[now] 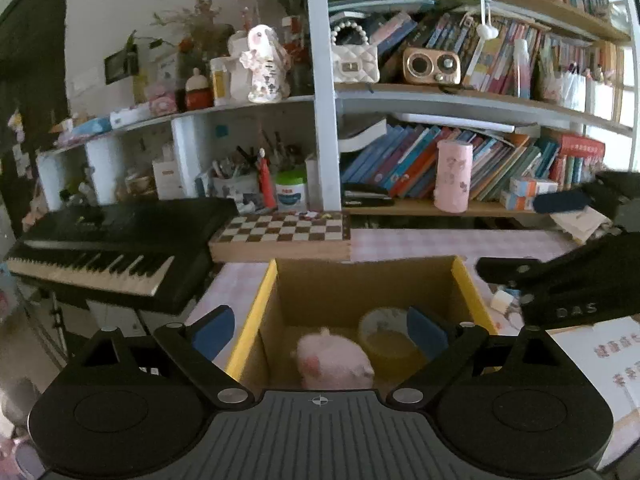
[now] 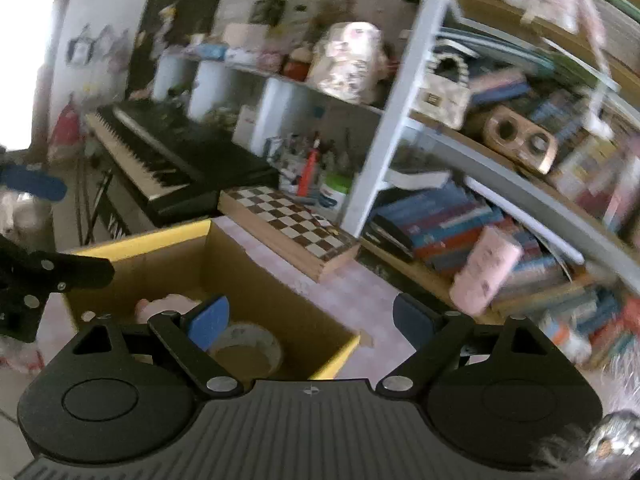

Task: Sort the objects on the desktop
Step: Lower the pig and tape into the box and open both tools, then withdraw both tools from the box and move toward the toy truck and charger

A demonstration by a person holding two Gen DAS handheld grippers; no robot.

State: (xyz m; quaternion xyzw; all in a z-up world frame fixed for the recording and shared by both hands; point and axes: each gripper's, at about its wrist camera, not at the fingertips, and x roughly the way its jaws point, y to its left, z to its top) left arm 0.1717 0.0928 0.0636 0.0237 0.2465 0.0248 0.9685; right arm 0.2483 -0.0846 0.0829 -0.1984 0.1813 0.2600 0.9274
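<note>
Left wrist: pink plush (image 1: 334, 362) in cardboard box (image 1: 256, 332), snout twd cam.

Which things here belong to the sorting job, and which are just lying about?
Job: cardboard box; inside it, pink plush toy and tape roll; left gripper and right gripper, both open and empty.

Lying about: chessboard, keyboard, pink canister, bookshelf.

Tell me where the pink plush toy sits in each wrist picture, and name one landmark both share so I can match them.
Left wrist: the pink plush toy lies low in the centre, on the cardboard box floor, beside a yellow roll of tape.
Right wrist: the toy is lower left, half hidden behind the tool's blue pad.
Shared landmark: the chessboard behind the box.
</note>
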